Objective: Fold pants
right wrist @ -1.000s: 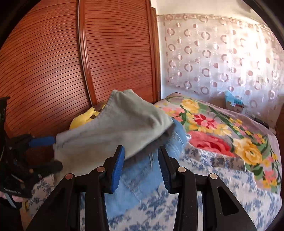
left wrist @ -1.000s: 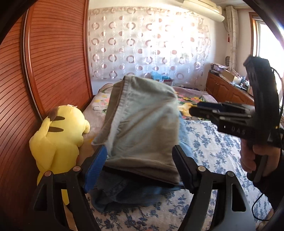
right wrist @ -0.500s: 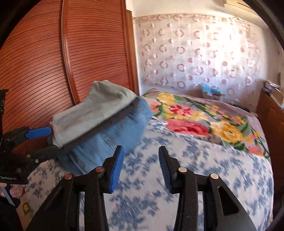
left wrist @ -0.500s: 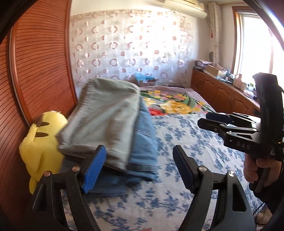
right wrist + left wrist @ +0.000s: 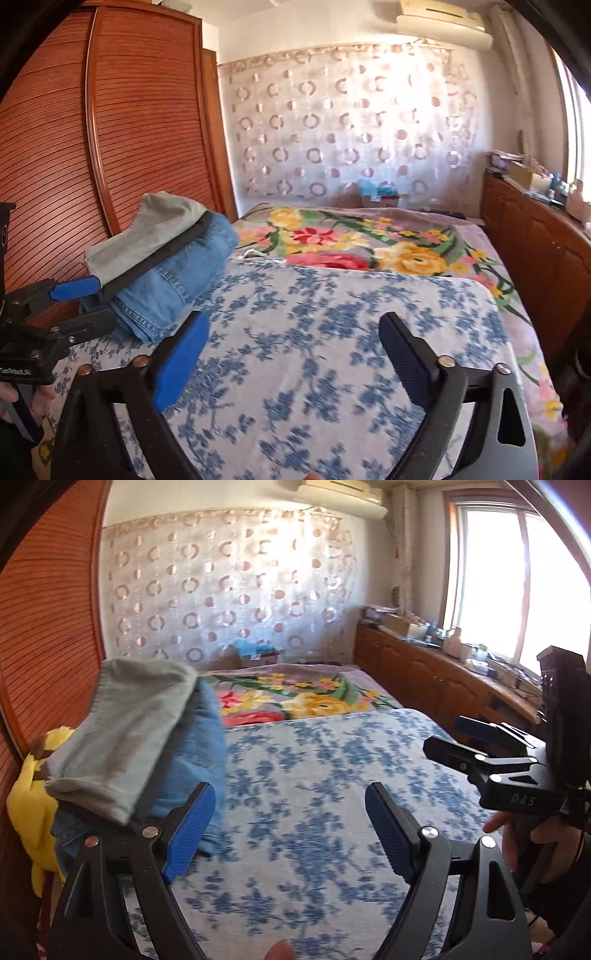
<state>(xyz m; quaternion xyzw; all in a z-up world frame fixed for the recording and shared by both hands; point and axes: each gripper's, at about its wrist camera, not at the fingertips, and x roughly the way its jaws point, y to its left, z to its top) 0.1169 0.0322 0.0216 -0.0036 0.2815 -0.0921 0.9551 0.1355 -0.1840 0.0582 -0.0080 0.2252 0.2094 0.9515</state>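
A stack of folded pants lies at the left edge of the bed: grey-green pants on top, a dark pair between, blue jeans below. The stack also shows in the right wrist view, with the grey pants above the jeans. My left gripper is open and empty, just right of the stack. My right gripper is open and empty over the blue-flowered sheet, right of the stack. Each gripper shows in the other's view: the right one, the left one.
A yellow plush toy sits behind the stack against the wooden wardrobe. A floral blanket covers the far half of the bed. A wooden cabinet with clutter runs along the right under the window.
Both grippers have pulled back and swung right, away from the stack. The right gripper's jaws have opened wider. The stack rests on the bed.
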